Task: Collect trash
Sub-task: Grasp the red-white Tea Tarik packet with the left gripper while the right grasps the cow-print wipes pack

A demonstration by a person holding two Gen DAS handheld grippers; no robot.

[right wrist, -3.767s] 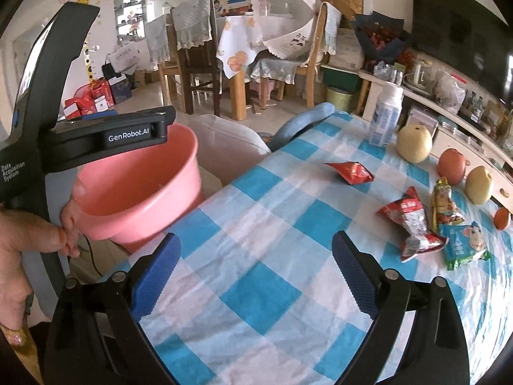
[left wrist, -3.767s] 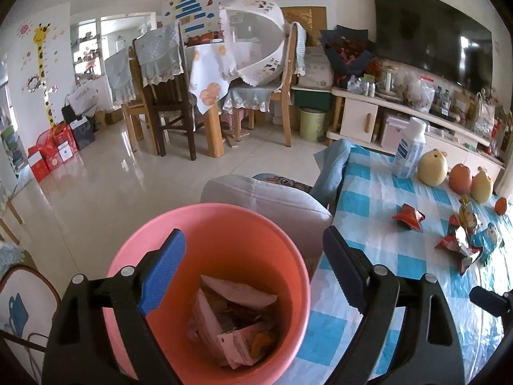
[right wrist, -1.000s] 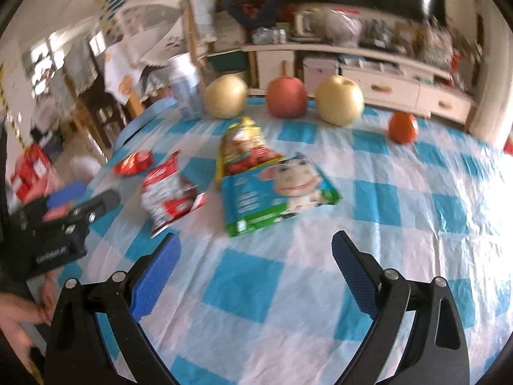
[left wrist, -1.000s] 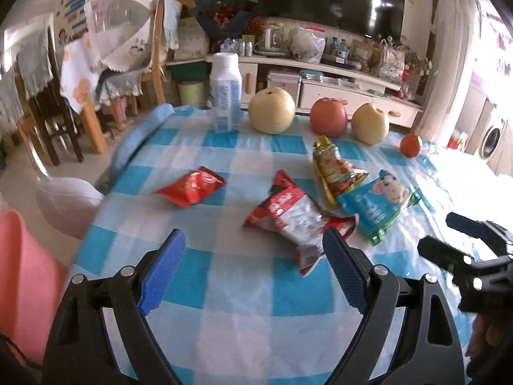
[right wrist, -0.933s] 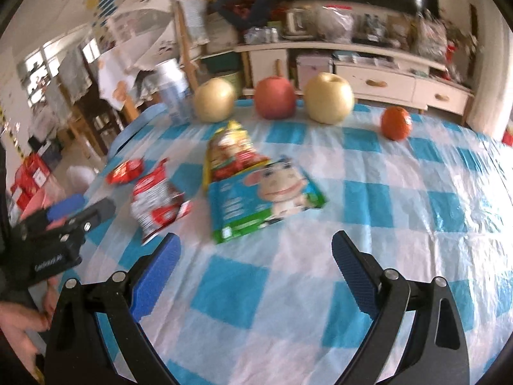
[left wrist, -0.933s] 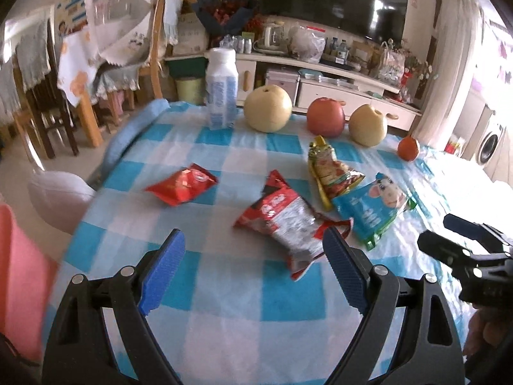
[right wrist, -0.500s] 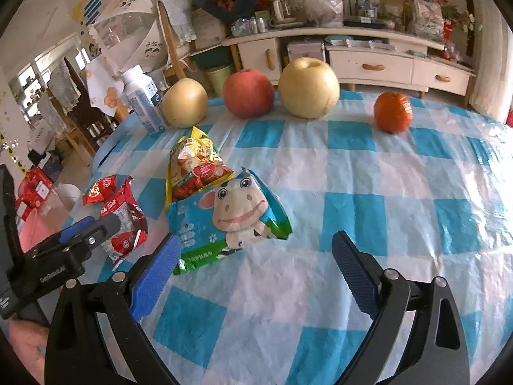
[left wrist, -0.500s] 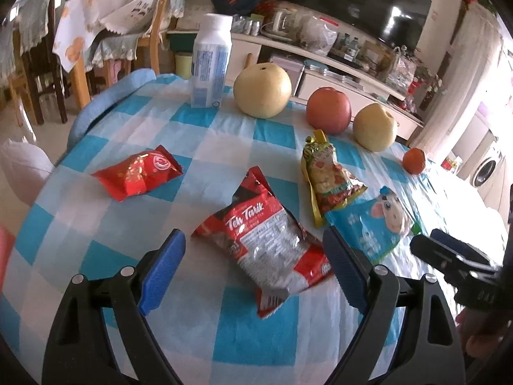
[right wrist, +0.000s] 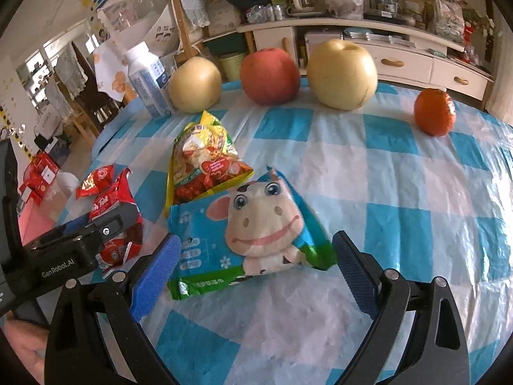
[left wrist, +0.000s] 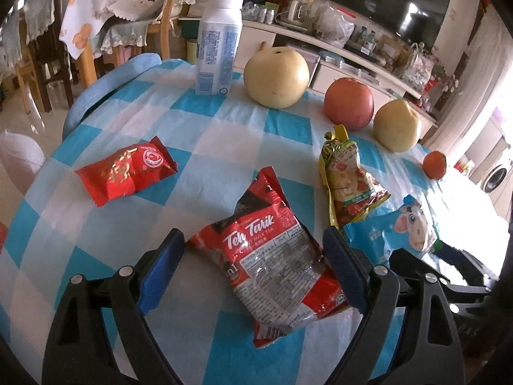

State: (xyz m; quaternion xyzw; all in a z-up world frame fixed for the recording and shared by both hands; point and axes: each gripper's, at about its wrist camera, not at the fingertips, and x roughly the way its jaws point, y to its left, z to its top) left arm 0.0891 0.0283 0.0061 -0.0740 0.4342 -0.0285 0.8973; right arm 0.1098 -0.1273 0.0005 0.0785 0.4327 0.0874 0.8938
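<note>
A red Teh Tarik packet (left wrist: 272,266) lies flat on the checked tablecloth (left wrist: 205,128), between the fingers of my left gripper (left wrist: 253,256), which is open and not pressing on it. A blue packet with a cartoon cow (right wrist: 253,234) lies between the fingers of my open right gripper (right wrist: 256,256); its pads stand clear of it. A yellow snack bag (right wrist: 205,163) overlaps the cow packet's far edge. Further left lies a small red wrapper (left wrist: 126,170). In the right wrist view the left gripper's body (right wrist: 80,243) covers part of the Teh Tarik packet.
Along the table's far edge stand a white bottle (left wrist: 219,41), two yellow pears (right wrist: 343,73), a red apple (right wrist: 269,75) and an orange (right wrist: 434,112). A blue chair back (left wrist: 105,83) rises at the table's left edge. A cabinet and dining chairs stand beyond.
Both grippers have come forward and down toward the table. The Teh Tarik packet now lies between the left fingers and the cow packet between the right fingers. Both stayed open.
</note>
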